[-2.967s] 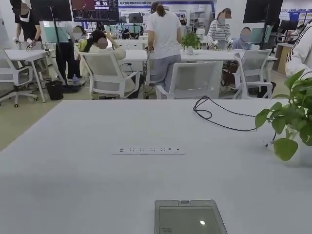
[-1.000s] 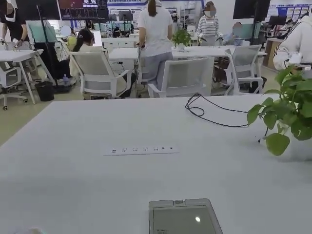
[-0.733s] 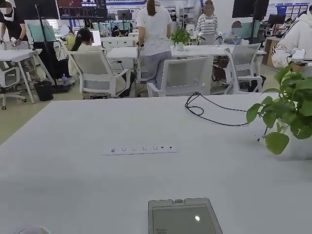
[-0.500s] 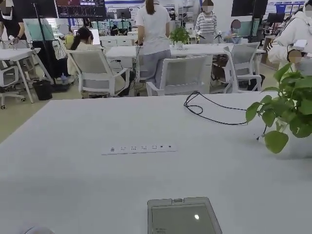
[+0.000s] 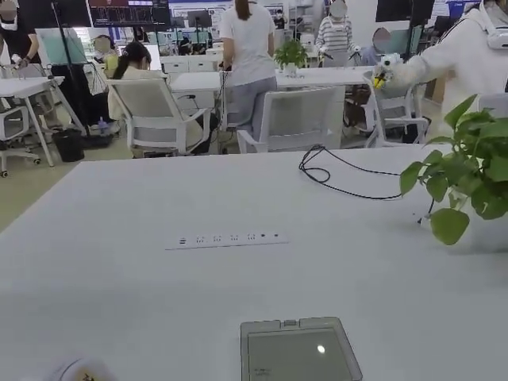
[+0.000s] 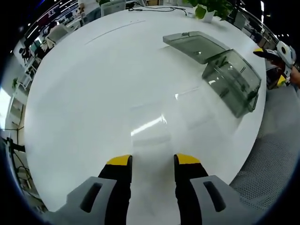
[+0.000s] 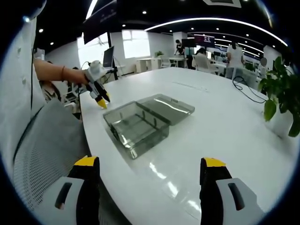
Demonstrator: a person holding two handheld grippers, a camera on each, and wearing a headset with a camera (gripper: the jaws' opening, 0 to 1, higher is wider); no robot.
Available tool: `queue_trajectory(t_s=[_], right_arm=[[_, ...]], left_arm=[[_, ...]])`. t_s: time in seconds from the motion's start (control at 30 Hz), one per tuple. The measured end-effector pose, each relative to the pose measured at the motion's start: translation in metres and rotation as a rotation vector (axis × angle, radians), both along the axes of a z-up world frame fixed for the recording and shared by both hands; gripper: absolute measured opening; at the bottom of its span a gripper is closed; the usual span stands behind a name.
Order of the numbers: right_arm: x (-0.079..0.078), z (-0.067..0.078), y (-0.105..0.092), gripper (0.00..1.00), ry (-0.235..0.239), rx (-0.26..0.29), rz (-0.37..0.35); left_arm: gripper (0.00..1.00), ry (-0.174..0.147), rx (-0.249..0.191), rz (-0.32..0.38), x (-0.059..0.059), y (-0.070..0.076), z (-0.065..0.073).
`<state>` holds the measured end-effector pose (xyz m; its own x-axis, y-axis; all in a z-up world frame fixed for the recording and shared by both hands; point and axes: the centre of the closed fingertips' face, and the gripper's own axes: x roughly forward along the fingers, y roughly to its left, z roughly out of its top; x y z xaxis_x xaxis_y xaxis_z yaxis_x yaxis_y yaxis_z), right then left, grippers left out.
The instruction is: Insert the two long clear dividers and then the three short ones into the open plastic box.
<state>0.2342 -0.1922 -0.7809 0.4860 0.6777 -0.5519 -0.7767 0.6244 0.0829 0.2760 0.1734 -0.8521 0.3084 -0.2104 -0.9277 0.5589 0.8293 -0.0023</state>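
The smoky clear plastic box stands open near the table's front edge, its lid lying flat behind it. The lid also shows at the bottom of the head view. My right gripper is wide open and points at the box from a short distance. My left gripper is open with nothing between its jaws, low over the table. Faint clear flat pieces, likely dividers, lie just ahead of it, hard to make out. The box sits to their right, with the right gripper beyond it.
A potted plant stands at the table's right side, with a black cable looped behind it. A power strip is set into the table's middle. A grey mesh chair sits by the front edge. People and chairs fill the room behind.
The head view has drifted slightly left and down. A pale rounded shape has risen into its bottom left corner. The box lid has not moved on the table.
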Motion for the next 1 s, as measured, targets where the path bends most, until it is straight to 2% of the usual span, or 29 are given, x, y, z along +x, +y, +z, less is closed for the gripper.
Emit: queue_trajectory(t_s=[0.23, 0.73, 1.0], right_arm=[[-0.0015, 0.0005, -0.002, 0.89, 0.0, 0.0, -0.008], [-0.0048, 0.0017, -0.0014, 0.88, -0.004, 0.001, -0.014], [-0.0057, 0.0018, -0.0027, 0.88, -0.003, -0.001, -0.015]], left_arm=[[0.34, 0.025, 0.015, 0.007, 0.0008, 0.0005, -0.0002], [0.32, 0.055, 0.034, -0.011, 0.0003, 0.0012, -0.0007], [0.32, 0.053, 0.022, -0.016, -0.0002, 0.0018, -0.0004]])
